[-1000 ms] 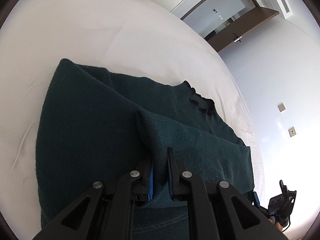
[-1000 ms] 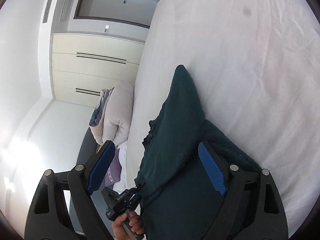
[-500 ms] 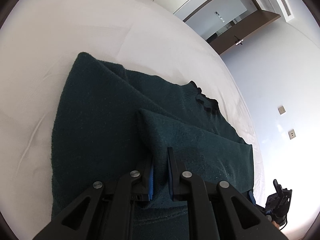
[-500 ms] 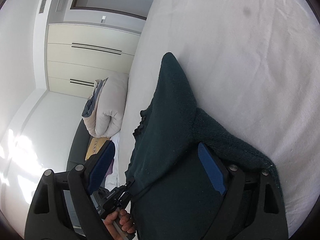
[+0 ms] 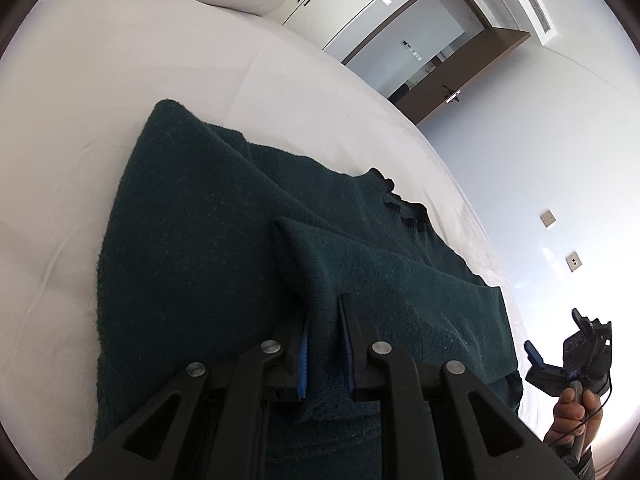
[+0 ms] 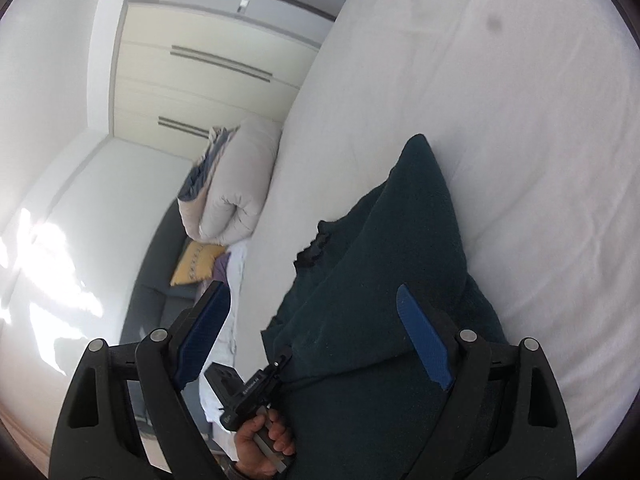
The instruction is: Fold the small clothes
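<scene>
A dark green knit sweater [image 5: 208,248] lies on the white bed [image 5: 80,100], its frilled collar [image 5: 400,204] toward the far right. My left gripper [image 5: 323,344] is shut on a raised fold of the sweater, holding it over the body. It also shows in the right wrist view [image 6: 256,392], gripped by a hand. My right gripper [image 6: 316,344] is open and empty above the sweater [image 6: 384,280]. In the left wrist view it [image 5: 560,356] hangs off the sweater's right edge.
A rolled beige duvet [image 6: 236,184] lies at the bed's head, with a yellow cushion [image 6: 196,264] on a dark sofa beside it. Cream wardrobe doors [image 6: 208,80] and a brown doorway [image 5: 440,64] stand beyond the bed.
My left gripper has carried the pinched fold further across the sweater. My right gripper has stayed open and drawn back, away from the sweater's edge.
</scene>
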### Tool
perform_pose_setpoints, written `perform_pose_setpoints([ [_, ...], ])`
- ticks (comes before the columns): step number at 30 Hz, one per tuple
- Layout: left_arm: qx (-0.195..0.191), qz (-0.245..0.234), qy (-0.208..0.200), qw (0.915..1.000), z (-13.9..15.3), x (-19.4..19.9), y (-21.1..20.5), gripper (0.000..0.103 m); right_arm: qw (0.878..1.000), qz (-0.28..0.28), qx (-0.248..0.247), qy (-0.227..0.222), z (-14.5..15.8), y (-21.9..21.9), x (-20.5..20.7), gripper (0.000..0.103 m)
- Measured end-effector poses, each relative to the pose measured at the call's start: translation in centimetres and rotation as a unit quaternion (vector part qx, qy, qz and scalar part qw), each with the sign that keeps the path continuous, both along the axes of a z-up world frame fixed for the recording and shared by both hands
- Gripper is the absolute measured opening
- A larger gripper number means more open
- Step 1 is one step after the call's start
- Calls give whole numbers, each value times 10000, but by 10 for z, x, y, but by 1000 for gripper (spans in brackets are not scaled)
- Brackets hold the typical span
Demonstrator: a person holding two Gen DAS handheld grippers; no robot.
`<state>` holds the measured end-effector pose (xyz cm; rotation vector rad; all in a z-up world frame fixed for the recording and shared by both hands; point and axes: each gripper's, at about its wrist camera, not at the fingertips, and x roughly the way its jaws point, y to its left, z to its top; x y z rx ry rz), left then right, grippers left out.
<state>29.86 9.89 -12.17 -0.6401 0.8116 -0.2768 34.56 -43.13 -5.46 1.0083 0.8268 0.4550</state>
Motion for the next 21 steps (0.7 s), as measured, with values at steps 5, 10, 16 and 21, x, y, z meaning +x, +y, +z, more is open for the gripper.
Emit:
perform_pose_setpoints([
  [5,93,2,-30,10000,-2,0,0,17,9978,262,-17,604,-33,5,50,85],
  [10,189,6,-12,9998,-1,2,-5,17,9983,167,32,559,-44,-3,82,85],
  [16,204,8,13,9998,-1,4,-11,17,9982,41,62,603,-48,-15,123,85],
  [21,202,10,34,9998,-1,4,-13,17,9978,49,27,664,-51,-18,144,85],
])
